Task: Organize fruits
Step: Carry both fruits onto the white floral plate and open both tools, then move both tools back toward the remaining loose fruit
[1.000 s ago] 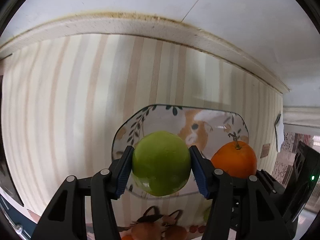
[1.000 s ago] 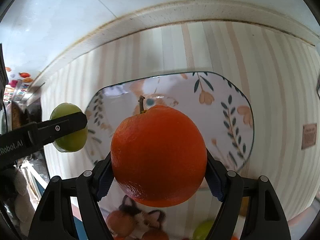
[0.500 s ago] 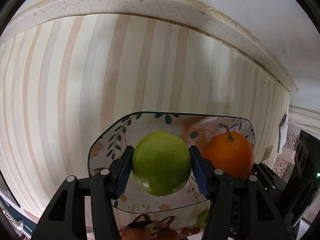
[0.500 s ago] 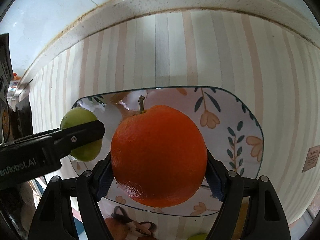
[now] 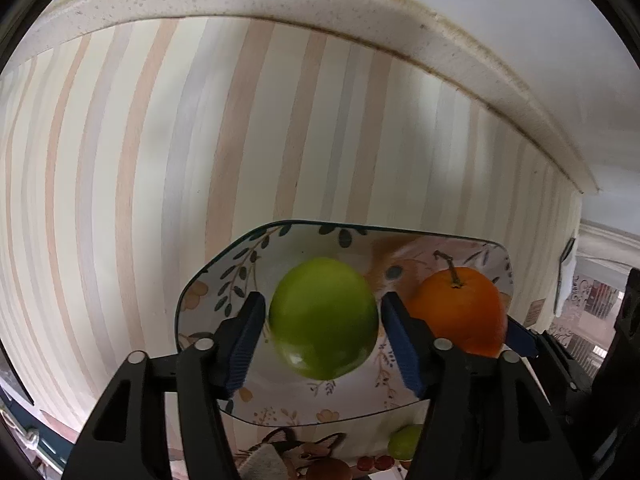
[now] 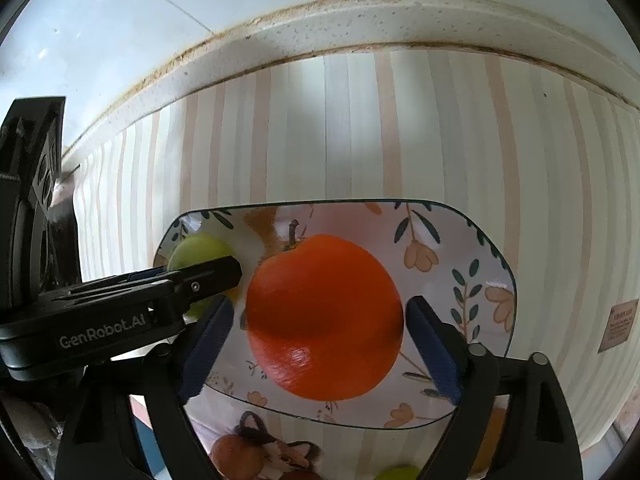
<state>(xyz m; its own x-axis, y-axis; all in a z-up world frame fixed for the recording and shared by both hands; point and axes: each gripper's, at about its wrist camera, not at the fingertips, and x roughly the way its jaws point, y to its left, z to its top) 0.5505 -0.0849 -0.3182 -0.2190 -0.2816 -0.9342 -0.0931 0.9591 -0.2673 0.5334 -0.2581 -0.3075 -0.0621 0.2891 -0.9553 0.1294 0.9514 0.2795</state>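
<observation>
A green fruit (image 5: 323,323) sits between the blue pads of my left gripper (image 5: 323,336), over the floral plate (image 5: 224,280). The jaws stand slightly apart from the fruit, with a small gap on each side. An orange (image 6: 323,323) with a stem lies between the pads of my right gripper (image 6: 320,340), over the same plate (image 6: 472,280), also with gaps on both sides. The orange (image 5: 460,316) shows to the right in the left wrist view. The green fruit (image 6: 200,252) shows behind the left gripper in the right wrist view.
The plate rests on a striped cloth (image 5: 160,160) near a speckled counter edge (image 5: 480,68) by the wall. A small green fruit (image 5: 404,442) lies below the plate's near rim, on a cat-print mat (image 6: 264,452).
Both grippers moved down toward the plate and their jaws opened, releasing the green fruit and the orange. The fruits look blurred and slightly lower.
</observation>
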